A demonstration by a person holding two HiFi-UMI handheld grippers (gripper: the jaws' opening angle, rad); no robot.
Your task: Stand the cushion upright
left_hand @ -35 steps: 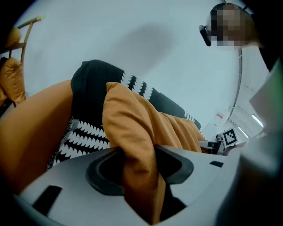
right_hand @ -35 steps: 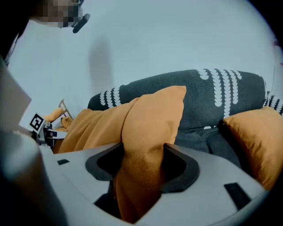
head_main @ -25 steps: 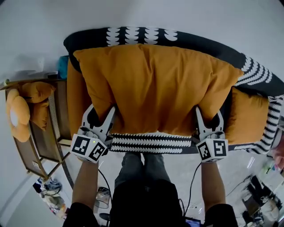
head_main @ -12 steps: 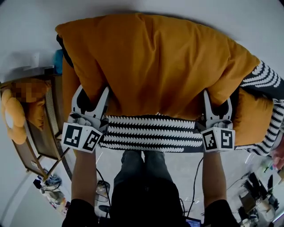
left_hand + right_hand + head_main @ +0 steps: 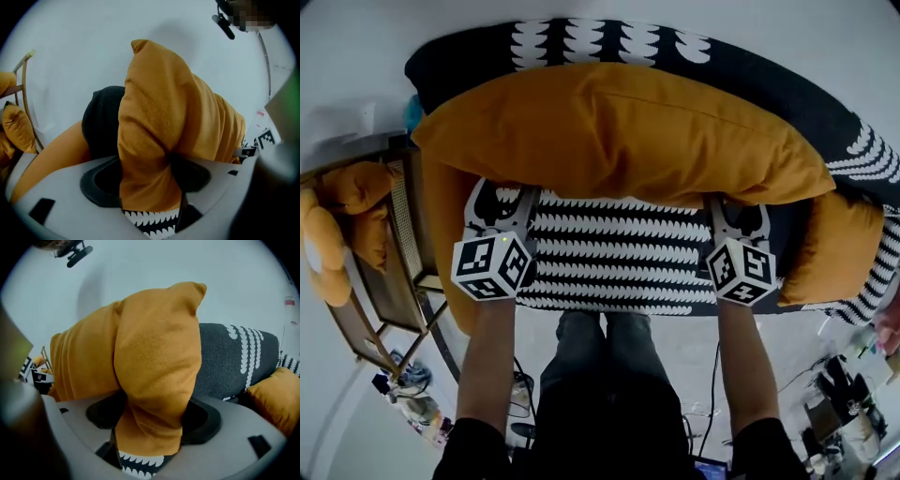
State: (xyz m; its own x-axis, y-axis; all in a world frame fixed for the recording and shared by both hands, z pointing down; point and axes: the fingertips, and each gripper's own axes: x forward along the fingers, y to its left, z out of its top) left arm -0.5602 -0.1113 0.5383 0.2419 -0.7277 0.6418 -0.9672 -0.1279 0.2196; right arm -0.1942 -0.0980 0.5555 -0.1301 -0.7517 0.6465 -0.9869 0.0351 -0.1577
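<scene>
A big orange cushion (image 5: 619, 131) stands on its long edge across the black-and-white patterned sofa seat (image 5: 619, 272), leaning on the backrest (image 5: 609, 42). My left gripper (image 5: 502, 199) has the cushion's lower left end between its jaws, and my right gripper (image 5: 738, 214) has the lower right end. In the left gripper view the orange cushion (image 5: 159, 126) bunches between the left gripper (image 5: 147, 180) and touches both pads. The right gripper view shows the same for the cushion (image 5: 154, 357) in the right gripper (image 5: 154, 420). Both pairs of jaws have just been opening, with the cushion still between them.
A smaller orange cushion (image 5: 839, 244) sits at the sofa's right end and another (image 5: 450, 225) at its left arm. A wooden rack (image 5: 394, 272) with an orange plush (image 5: 323, 253) stands to the left. Clutter (image 5: 853, 422) lies on the floor at lower right.
The cushion rose from flat on the seat, then came down onto its edge against the backrest. More patterned seat shows in front. Both grippers sank with it.
</scene>
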